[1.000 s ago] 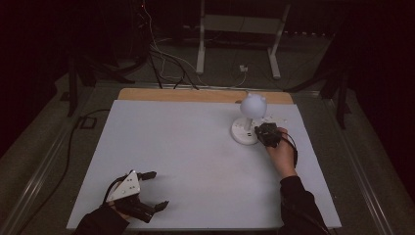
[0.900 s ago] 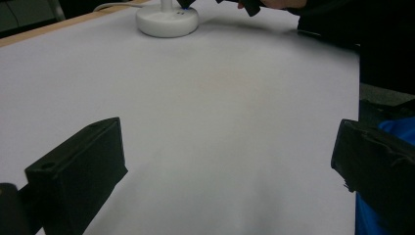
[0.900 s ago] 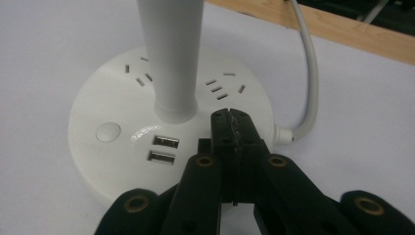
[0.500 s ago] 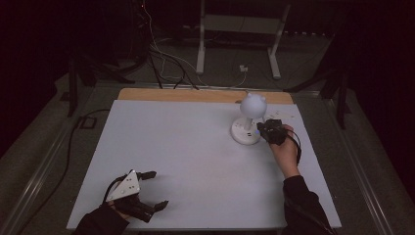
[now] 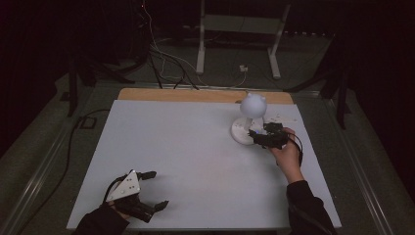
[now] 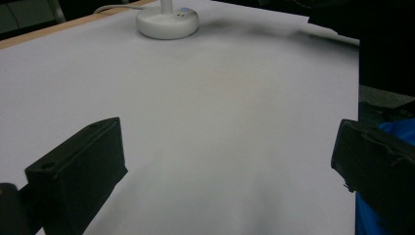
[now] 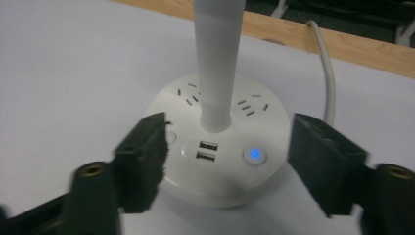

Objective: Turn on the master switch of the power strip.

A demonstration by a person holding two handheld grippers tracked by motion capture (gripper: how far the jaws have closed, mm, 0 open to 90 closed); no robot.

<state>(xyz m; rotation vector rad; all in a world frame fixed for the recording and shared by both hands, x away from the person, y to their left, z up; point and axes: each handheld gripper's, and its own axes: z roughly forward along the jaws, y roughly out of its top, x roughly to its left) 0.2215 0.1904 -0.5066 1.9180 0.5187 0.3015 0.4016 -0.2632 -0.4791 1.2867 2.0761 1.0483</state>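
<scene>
A white desk lamp with a round head (image 5: 253,104) stands on a round base (image 5: 241,132) at the table's far right. In the right gripper view the base (image 7: 266,115) has sockets, two USB ports and a lit blue button (image 7: 255,154), and the stem (image 7: 218,58) rises from its middle. My right gripper (image 5: 254,135) (image 7: 235,139) hangs just in front of the base. Its jaws have just been opening and stand apart on either side of the base's front without pressing on it. My left gripper (image 5: 157,189) (image 6: 227,147) rests wide open at the near left, nothing in it.
The white tabletop (image 5: 186,147) has a wooden strip (image 5: 195,94) along its far edge. The lamp's white cable (image 7: 327,73) runs off behind the base. On the dark floor beyond stand a white frame (image 5: 240,24) and loose cables (image 5: 161,54).
The right gripper has drawn up and slightly back from the lamp base, and its jaws have gone from shut to spread. The left gripper has stayed put.
</scene>
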